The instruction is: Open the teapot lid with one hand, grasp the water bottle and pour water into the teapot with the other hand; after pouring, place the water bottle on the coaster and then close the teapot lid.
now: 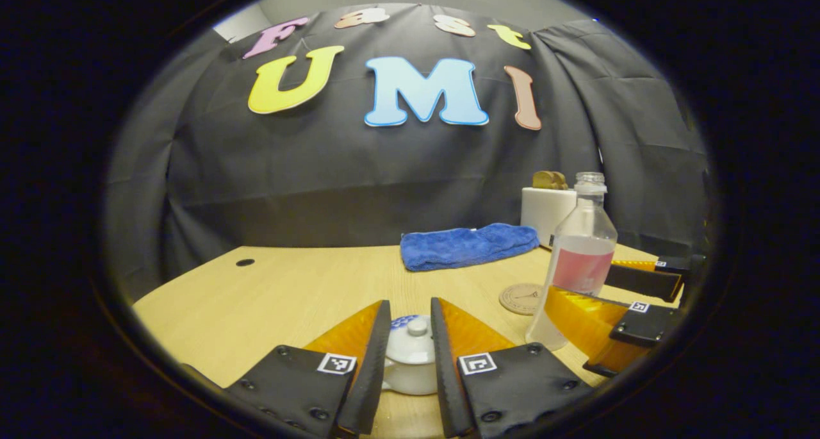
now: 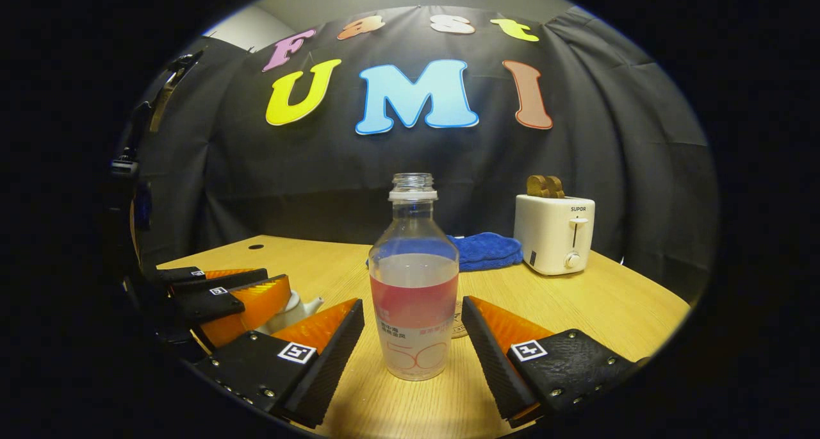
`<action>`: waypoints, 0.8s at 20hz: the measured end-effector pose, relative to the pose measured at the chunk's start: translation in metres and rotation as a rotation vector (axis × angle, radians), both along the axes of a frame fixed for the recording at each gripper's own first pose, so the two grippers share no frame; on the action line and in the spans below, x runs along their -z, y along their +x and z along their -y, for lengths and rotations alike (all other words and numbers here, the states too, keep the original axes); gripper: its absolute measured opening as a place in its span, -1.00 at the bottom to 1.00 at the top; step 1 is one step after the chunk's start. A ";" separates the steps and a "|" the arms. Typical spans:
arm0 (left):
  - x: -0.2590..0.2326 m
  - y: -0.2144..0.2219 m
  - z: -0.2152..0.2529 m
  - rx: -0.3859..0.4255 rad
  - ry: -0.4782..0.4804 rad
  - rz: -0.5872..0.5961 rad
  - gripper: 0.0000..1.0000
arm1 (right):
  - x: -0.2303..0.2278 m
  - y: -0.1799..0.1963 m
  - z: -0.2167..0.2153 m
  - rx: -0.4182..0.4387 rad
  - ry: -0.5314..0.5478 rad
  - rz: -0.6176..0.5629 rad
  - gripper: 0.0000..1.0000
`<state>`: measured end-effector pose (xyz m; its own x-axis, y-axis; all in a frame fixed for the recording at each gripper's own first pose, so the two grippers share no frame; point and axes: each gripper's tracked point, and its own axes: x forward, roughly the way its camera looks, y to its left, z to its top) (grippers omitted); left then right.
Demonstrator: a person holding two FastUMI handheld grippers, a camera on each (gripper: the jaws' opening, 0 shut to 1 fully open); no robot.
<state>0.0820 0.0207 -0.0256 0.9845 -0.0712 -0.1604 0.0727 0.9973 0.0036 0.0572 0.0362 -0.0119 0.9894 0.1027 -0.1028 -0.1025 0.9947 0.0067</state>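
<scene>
Open surface left, crowded right

Bare surface (image 1: 269,298) lies left of the teapot (image 1: 410,356); bottle (image 2: 414,279), towel (image 1: 467,245) and toaster (image 2: 554,234) block the right.

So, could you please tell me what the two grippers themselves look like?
Both match. The left gripper and right gripper each have two wedge-shaped fingers with ribbed outer faces and finely textured inner pads. Each finger sits on a pebbled plate fixed by small screws and carries a square black-and-white marker tag.
</scene>
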 end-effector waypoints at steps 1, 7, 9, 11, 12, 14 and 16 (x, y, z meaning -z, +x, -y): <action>-0.001 -0.001 0.000 0.006 -0.002 0.000 -0.17 | 0.001 0.000 0.001 -0.001 0.001 -0.001 0.89; 0.000 0.000 -0.003 -0.001 -0.006 0.005 -0.08 | 0.000 -0.001 0.000 -0.002 0.003 -0.003 0.90; -0.006 -0.005 -0.005 -0.029 -0.005 0.028 -0.30 | 0.000 -0.001 0.000 -0.003 0.002 -0.003 0.89; -0.004 -0.002 -0.003 -0.022 -0.001 0.029 -0.50 | 0.000 0.000 0.000 -0.003 0.002 -0.002 0.90; -0.004 -0.001 -0.003 -0.018 -0.006 0.029 -0.50 | 0.000 0.000 0.000 -0.003 0.003 -0.002 0.90; -0.004 -0.001 -0.003 -0.014 -0.010 0.025 -0.50 | 0.001 0.000 0.001 -0.003 0.008 -0.006 0.90; -0.004 -0.001 -0.004 -0.011 -0.009 0.026 -0.50 | 0.001 0.001 0.002 -0.004 0.019 -0.012 0.89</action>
